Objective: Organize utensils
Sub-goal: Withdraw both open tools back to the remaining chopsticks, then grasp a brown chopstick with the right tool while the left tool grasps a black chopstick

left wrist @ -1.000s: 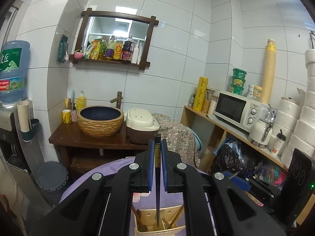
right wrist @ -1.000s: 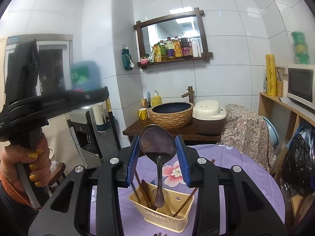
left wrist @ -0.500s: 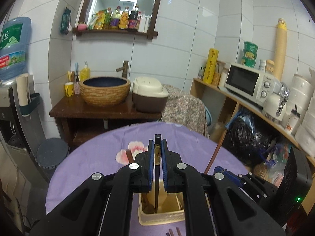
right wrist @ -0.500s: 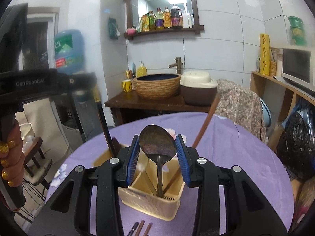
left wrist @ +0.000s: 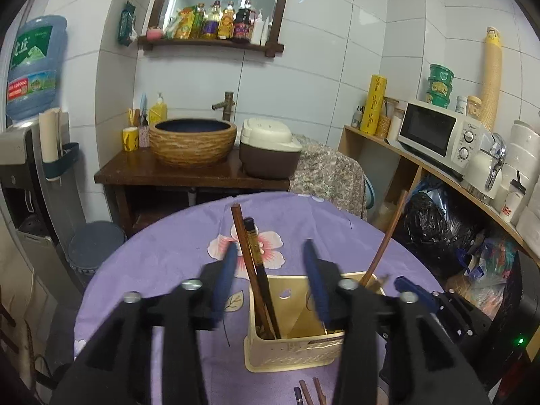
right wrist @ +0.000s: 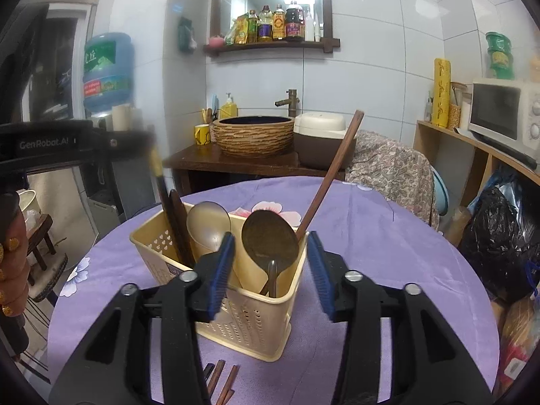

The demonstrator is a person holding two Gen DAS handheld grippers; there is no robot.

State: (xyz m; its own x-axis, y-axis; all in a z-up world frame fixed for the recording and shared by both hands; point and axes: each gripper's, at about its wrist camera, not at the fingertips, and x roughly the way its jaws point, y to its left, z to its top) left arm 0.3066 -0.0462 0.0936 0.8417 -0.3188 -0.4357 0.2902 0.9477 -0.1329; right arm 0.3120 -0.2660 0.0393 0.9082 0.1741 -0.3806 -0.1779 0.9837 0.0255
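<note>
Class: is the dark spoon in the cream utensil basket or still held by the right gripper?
In. The dark spoon stands in the basket, and the right gripper is open, fingers clear of it.

Between the blue-padded jaws of the black right gripper [right wrist: 269, 270] stands a cream-yellow utensil basket [right wrist: 249, 320] with perforated walls; a dark brown spoon [right wrist: 270, 241] rises from it, a paler tan spoon [right wrist: 208, 224] just left of the jaws. The tablecloth [right wrist: 388, 253] beyond is lilac with pink-and-white flowers. Between the blue pads of the black left gripper [left wrist: 270, 278], a reddish-brown chopstick [left wrist: 243, 246] and a black chopstick with a gold band [left wrist: 255, 249] lean.
</note>
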